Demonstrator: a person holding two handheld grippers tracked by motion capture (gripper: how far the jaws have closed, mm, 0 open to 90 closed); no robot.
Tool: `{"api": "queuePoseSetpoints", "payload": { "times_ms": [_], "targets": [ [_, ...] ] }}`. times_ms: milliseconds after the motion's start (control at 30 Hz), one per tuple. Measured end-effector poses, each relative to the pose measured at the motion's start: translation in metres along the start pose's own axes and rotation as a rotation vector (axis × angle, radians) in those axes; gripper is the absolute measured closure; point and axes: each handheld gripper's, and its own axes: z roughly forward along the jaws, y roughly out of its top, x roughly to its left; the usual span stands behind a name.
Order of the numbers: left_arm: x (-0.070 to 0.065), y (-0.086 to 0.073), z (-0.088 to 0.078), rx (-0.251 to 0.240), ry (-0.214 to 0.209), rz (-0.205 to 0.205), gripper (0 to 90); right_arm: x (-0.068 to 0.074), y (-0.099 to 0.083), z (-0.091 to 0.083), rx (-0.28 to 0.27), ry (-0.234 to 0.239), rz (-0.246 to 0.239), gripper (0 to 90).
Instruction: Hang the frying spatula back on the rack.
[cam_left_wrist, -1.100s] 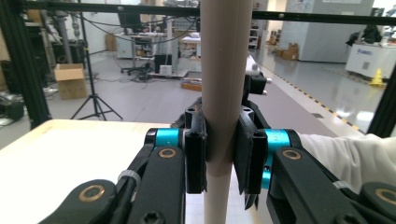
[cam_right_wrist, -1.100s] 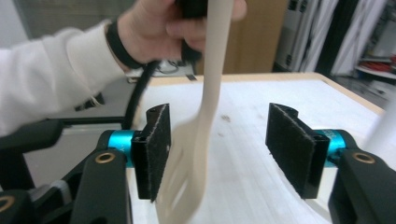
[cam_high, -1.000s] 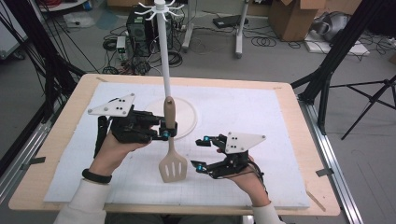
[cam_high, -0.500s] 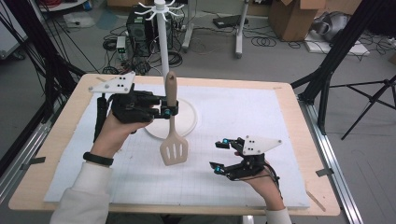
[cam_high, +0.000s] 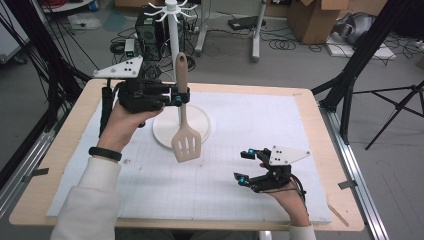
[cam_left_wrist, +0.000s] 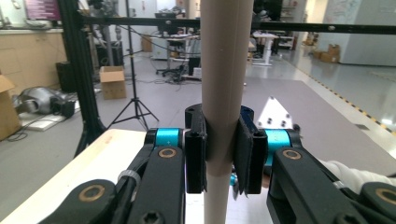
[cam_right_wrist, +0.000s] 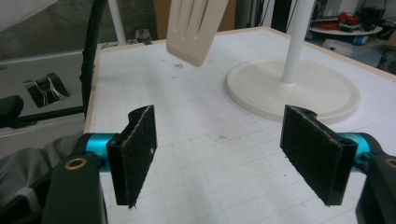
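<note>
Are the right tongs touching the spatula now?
Apart. In the right gripper view the right tongs stand open and empty, with the spatula hanging clear beyond them, above the mat.

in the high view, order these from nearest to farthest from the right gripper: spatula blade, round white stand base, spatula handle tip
1. Spatula blade, up-left of the right gripper, hanging above the mat.
2. Round white stand base, behind the blade.
3. Spatula handle tip, highest, above the left gripper.

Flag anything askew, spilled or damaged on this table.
Nothing stands out. The spatula hangs upright, head down, clamped by its handle in the left gripper above the mat. The white stand is upright; no spill or damage shows.
</note>
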Motion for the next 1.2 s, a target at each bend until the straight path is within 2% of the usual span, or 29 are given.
{"api": "queuePoseSetpoints", "payload": {
  "times_ms": [133,433,633,933,1200],
  "targets": [
    [0.005,0.005,0.002,0.009,0.019,-0.007,76.0,-0.001,0.0,-0.004,-0.012,-0.006,0.0,26.4],
    [0.019,0.017,0.005,-0.005,0.065,-0.031,76.0,-0.002,-0.001,-0.008,-0.017,-0.019,0.004,26.2],
    [0.028,0.019,0.005,-0.016,0.088,-0.057,76.0,-0.001,-0.002,-0.01,-0.015,-0.013,0.011,26.2],
    [0.039,0.021,0.005,-0.007,0.119,-0.073,76.0,-0.002,-0.004,-0.012,-0.019,-0.019,0.015,26.2],
    [0.044,0.023,0.001,-0.019,0.134,-0.078,76.0,-0.001,-0.005,-0.013,-0.021,-0.013,0.025,26.1]
  ]
}}
